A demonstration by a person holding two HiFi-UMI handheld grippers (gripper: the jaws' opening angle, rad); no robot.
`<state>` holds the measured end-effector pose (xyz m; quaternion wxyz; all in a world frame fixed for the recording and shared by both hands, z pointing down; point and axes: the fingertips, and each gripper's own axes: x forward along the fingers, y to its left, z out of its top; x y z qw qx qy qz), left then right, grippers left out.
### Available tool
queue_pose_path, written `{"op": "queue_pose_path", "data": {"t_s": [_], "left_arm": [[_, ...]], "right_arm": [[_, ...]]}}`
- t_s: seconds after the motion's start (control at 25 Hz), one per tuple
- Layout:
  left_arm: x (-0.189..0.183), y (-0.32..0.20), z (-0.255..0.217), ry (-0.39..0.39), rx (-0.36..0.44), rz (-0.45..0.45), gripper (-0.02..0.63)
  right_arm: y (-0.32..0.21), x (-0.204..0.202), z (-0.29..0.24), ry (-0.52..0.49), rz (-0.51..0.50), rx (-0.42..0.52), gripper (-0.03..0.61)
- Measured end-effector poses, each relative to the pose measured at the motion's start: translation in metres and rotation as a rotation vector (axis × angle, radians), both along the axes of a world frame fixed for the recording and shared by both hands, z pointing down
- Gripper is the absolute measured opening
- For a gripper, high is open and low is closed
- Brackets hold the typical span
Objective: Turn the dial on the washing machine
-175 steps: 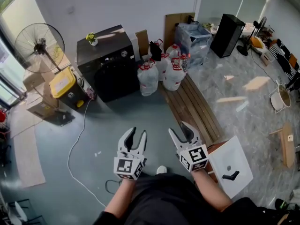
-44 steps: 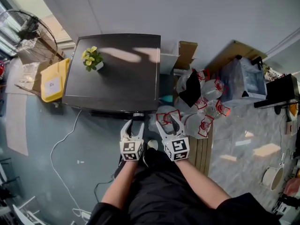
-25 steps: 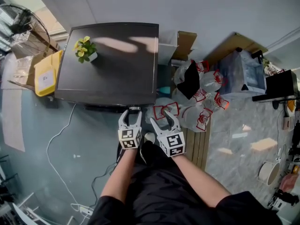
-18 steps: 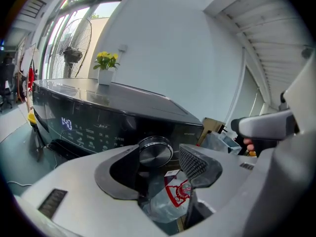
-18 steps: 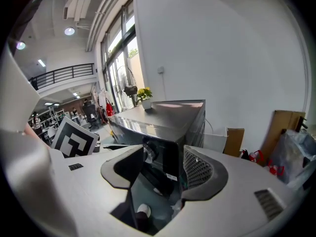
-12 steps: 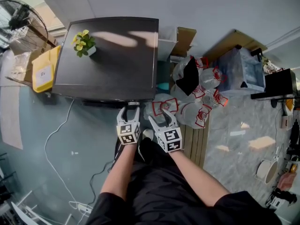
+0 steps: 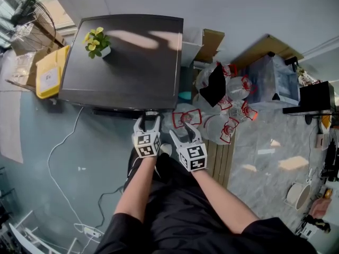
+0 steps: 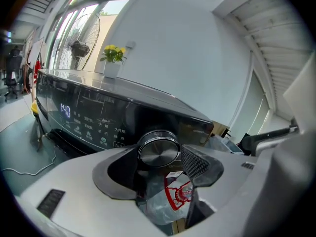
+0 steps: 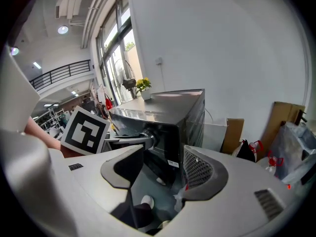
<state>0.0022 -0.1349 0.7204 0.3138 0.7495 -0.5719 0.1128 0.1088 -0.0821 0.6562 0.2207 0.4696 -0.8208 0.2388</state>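
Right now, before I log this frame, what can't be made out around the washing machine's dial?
- Dial setting: left gripper view, its shiny face shows no mark.
- Panel labels: same view, too small and blurred.
- Washing machine front: head view, hidden beneath its own top.
- Dial itself: head view, barely a speck at the top's edge.

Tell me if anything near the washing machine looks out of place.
Nothing looks spilled or broken. A flowerpot stands on top of the washing machine, and tied plastic bags are heaped on the floor beside it.

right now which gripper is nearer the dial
Left. The left gripper, jaws just opened wider, straddles the dial without gripping; the right gripper hangs off to its right.
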Motion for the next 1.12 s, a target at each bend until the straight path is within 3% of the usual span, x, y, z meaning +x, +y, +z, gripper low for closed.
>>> {"op": "queue_pose_path", "data": {"t_s": [0.56, 0.96, 1.12], "left_arm": [[0.001, -0.004, 0.007, -0.050, -0.004, 0.002, 0.253], [0.002, -0.003, 0.008, -0.177, -0.017, 0.022, 0.261], [0.003, -0.002, 0.009, -0.261, -0.011, 0.036, 0.261]], "right_arm": [[-0.003, 0.016, 0.003, -0.004, 0.036, -0.014, 0.222], [0.009, 0.023, 0.011, 0.003, 0.039, -0.030, 0.222], [0.012, 0.028, 0.013, 0.003, 0.058, -0.036, 0.222]]}}
